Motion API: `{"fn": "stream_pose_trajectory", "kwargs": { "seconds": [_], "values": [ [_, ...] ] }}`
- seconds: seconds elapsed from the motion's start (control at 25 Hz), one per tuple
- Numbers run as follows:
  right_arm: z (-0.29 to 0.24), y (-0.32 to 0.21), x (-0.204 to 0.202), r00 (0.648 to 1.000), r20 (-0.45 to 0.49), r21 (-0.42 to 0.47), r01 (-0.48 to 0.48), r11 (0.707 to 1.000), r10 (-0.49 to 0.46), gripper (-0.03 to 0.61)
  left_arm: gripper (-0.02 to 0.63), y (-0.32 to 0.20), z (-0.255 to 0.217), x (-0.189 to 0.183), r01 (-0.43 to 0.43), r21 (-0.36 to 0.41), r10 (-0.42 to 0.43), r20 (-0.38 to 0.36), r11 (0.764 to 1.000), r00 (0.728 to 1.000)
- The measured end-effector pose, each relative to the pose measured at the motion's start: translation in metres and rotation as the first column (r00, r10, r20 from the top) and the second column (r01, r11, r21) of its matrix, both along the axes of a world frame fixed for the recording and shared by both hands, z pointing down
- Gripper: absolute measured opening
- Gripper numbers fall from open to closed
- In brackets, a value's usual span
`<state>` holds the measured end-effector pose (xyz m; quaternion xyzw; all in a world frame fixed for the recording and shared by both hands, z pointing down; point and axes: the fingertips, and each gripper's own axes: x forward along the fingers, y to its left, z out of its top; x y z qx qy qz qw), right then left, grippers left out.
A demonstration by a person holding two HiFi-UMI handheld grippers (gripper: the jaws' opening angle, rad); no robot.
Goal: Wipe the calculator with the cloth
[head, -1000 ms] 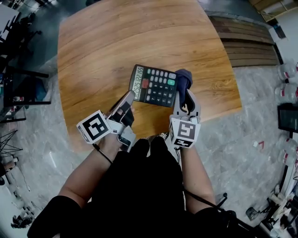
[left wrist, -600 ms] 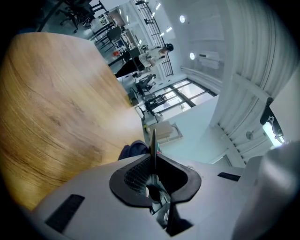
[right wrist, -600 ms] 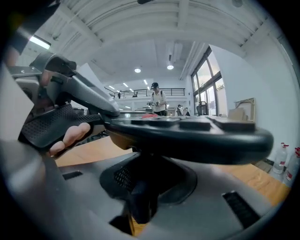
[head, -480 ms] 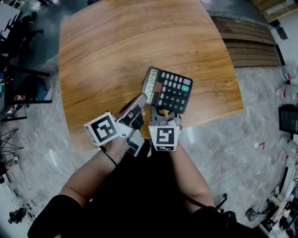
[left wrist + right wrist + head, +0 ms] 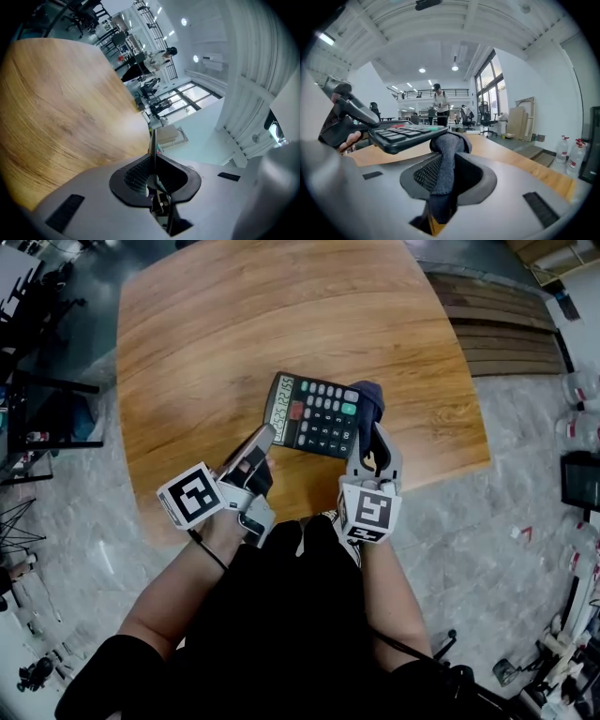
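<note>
- L gripper (image 5: 261, 437): jaws clamped on the calculator (image 5: 314, 415). In the left gripper view I see it edge-on as a thin dark blade (image 5: 153, 145) pinched between the pads of the L gripper (image 5: 153, 176).
- Grip spot: near corner at the display end, on the calc's left side in head view.
- R gripper (image 5: 373, 435): jaws closed on the cloth (image 5: 368, 401), a dark blue-grey knit wad. It fills the gap between the pads (image 5: 423, 174) and bulges out past the tips of the R gripper (image 5: 445, 176).
- Calc position: over the near-middle part of the wood table (image 5: 206, 343), between the two grippers. In the right gripper view it hangs clear of the tabletop (image 5: 511, 154), about level, keys up (image 5: 405, 135).
- Long axis: runs left-right across head view, right end dipping slightly toward me.
- Pointing: display end faces picture-left, toward the L gripper. Key end faces right, toward the cloth. Red key sits nr the display, green key nr the right edge.
- Cloth vs calc: the cloth (image 5: 445, 154) meets the calc's right short edge, touching it at the far right corner as far as I can tell.
- In the right gripper view the L gripper (image 5: 347, 110) shows at the calc's far end, w/ a fingertip below it.
</note>
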<state>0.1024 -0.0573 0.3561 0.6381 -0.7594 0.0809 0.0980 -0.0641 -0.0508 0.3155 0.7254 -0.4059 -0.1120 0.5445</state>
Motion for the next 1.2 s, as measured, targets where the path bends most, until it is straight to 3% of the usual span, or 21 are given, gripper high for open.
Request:
{"fn": "stream_pose_trajectory", "kwargs": {
  "seconds": [0.12,0.28,0.56,0.8,1.0,1.2],
  "values": [
    [-0.001,-0.001,0.015,1.0,-0.008,0.001,-0.027,1.0,0.027,0.083,0.045,0.001,0.0,0.0,0.006,-0.007,-0.006,0.005,1.0,1.0],
    [0.001,0.0,-0.007,1.0,0.001,-0.008,0.002,1.0,-0.002,0.083,0.044,0.0,0.001,0.001,-0.009,-0.004,0.009,-0.003,1.0,1.0],
    [0.003,0.021,-0.101,0.979,0.041,-0.029,0.199,0.98,-0.197,0.083,0.046,0.0,0.0,0.002,-0.031,0.005,0.031,-0.02,1.0,0.999],
    [0.01,0.039,-0.139,0.948,0.021,-0.05,0.319,0.947,-0.318,0.083,0.046,-0.001,-0.002,0.003,-0.04,0.023,0.04,-0.014,0.999,0.999],
    [0.008,0.041,-0.13,0.95,0.019,-0.052,0.311,0.949,-0.311,0.083,0.045,0.001,0.001,0.002,-0.021,0.003,0.021,-0.015,1.0,1.0],
    [0.013,0.043,-0.091,0.974,0.032,-0.062,0.224,0.973,-0.222,0.083,0.045,-0.001,0.005,0.0,-0.018,0.022,0.018,0.006,1.0,1.0]
  ]
}}
